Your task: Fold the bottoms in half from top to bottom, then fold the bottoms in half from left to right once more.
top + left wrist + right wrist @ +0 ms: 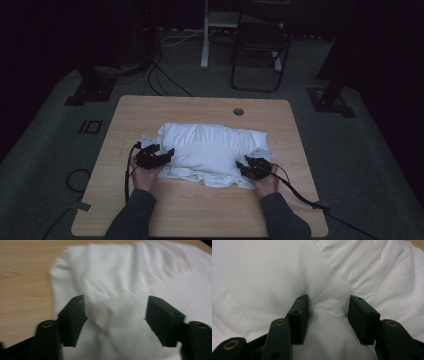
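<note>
Pillow [207, 145] pinched by right gripper [327, 312], left gripper [116, 315] wide apart over pillowcase [125, 272]; better regrip near its edge.

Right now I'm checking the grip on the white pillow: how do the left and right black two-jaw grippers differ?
The left gripper stands wide open, white pillow fabric loose between its jaws; the right gripper has narrower jaws pinching a bunched fold. The left is at the pillow's left edge, the right at its right. Both are black.

Pillow [207, 147]: white cloth, matt, soft, creased. Worktop [200, 210]: pale wood grain, smooth, matt. Left claw [116, 320], right claw [327, 320]: black matt plastic, brass-coloured rivets.
</note>
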